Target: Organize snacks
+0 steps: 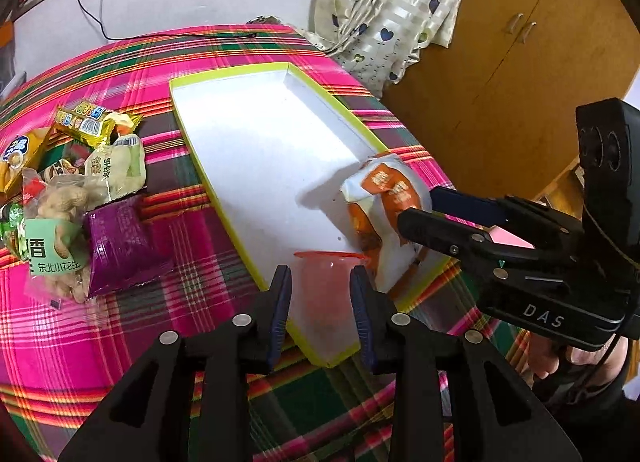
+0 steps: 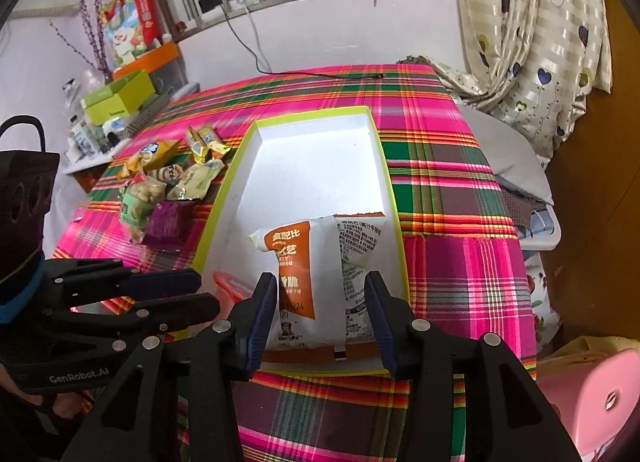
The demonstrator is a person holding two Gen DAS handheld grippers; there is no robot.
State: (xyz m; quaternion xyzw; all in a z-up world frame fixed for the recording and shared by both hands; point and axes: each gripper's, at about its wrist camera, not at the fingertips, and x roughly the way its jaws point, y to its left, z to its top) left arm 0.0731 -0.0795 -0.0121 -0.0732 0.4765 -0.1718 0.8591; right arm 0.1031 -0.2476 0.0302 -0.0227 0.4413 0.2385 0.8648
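Orange-and-white snack packet (image 2: pixel 316 262) lies in my white tray's (image 1: pixel 256 142) near end, between my right gripper's (image 2: pixel 320 318) parted jaws, unpressed. My left gripper (image 1: pixel 320 302) brackets a clear jelly cup (image 1: pixel 326 282); whether it pinches, I cannot tell.

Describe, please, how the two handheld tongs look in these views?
Both are matte black plastic with silver rivets and ribbed dark-blue pads. The right tongs carry white "DAS" lettering and a pink patch; the left tongs read "GenRobot.AI", with a blue band. Each has a black twin-lens camera block.
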